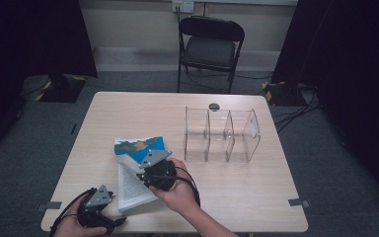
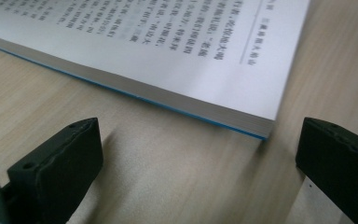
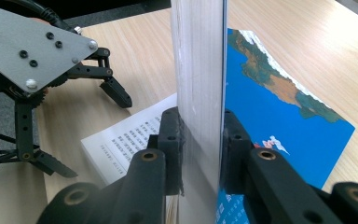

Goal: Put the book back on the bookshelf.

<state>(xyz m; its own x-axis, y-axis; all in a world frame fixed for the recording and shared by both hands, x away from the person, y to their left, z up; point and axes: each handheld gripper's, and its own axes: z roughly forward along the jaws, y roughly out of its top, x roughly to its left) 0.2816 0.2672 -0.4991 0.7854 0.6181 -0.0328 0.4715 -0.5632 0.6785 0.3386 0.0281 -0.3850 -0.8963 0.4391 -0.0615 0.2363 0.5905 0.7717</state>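
Note:
A paperback book (image 1: 134, 170) lies open on the wooden table (image 1: 256, 197), its blue map-like cover (image 1: 145, 147) facing up at the far side. My right gripper (image 1: 150, 173) is shut on a thick sheaf of its pages (image 3: 198, 60), which stands upright between the jaws (image 3: 200, 130). The blue cover (image 3: 279, 126) lies flat to one side and a printed page (image 3: 126, 135) to the other. My left gripper (image 1: 113, 213) rests near the table's front left edge, open, its jaws (image 2: 200, 140) spread before the book's near corner (image 2: 256, 126) without touching it.
A clear acrylic organiser (image 1: 222, 133) with three compartments stands at the table's right rear. A small dark round object (image 1: 213, 106) sits behind it. A black folding chair (image 1: 209, 47) stands beyond the table on the grey carpet.

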